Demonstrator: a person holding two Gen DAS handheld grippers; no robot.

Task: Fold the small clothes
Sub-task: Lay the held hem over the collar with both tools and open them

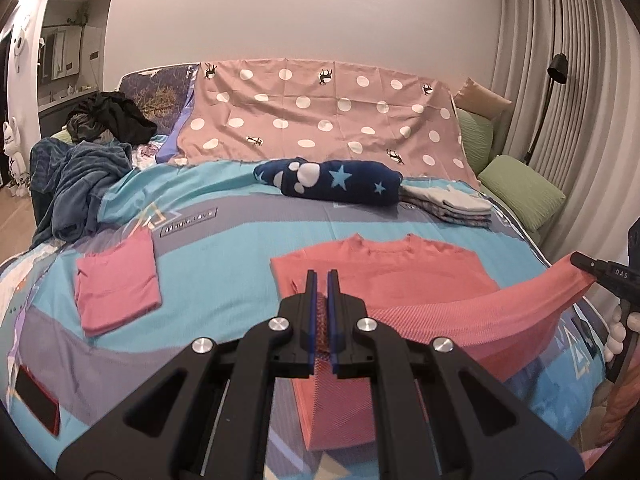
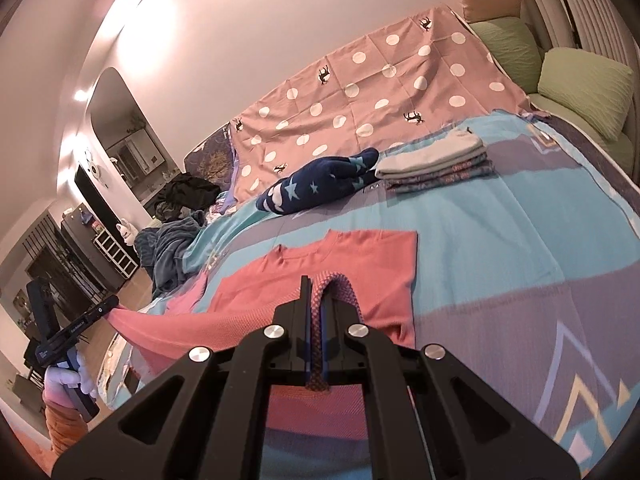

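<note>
A coral-pink shirt [image 1: 384, 276] lies on the bed with its collar toward the far side. Its near hem is lifted off the bedspread and stretched between both grippers. My left gripper [image 1: 322, 280] is shut on one hem corner, the fabric pinched between its blue pads. The right gripper [image 1: 580, 262] shows at the right edge of the left wrist view, gripping the other corner. In the right wrist view the same shirt [image 2: 360, 264] spreads ahead, and my right gripper [image 2: 318, 284] is shut on a bunched fold of it. The left gripper [image 2: 112, 304] holds the far corner there.
A folded pink garment [image 1: 116, 284] lies at the left of the bedspread [image 1: 224, 264]. A navy star-print bundle [image 1: 332, 180] and a stack of folded grey clothes [image 1: 452, 204] sit further back. Blue and dark clothes [image 1: 80, 184] pile at the left edge. Green pillows [image 1: 520, 188] line the right.
</note>
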